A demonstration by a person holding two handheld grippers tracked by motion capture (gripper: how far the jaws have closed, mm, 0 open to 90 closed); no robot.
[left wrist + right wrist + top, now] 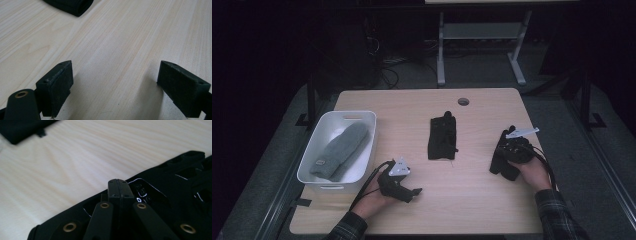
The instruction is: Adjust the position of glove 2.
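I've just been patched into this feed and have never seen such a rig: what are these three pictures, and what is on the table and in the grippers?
A person holds a hand-held two-jaw gripper in each hand at a wooden table.

The high view looks down from above. The other two come from cameras riding on each gripper, looking along its jaws.

On the table: a white bin with a grey knit hat inside, a black glove in the middle, and a second black glove at the right.

The left gripper is open over bare wood. The right gripper has its jaws shut, apparently pinching the second glove.
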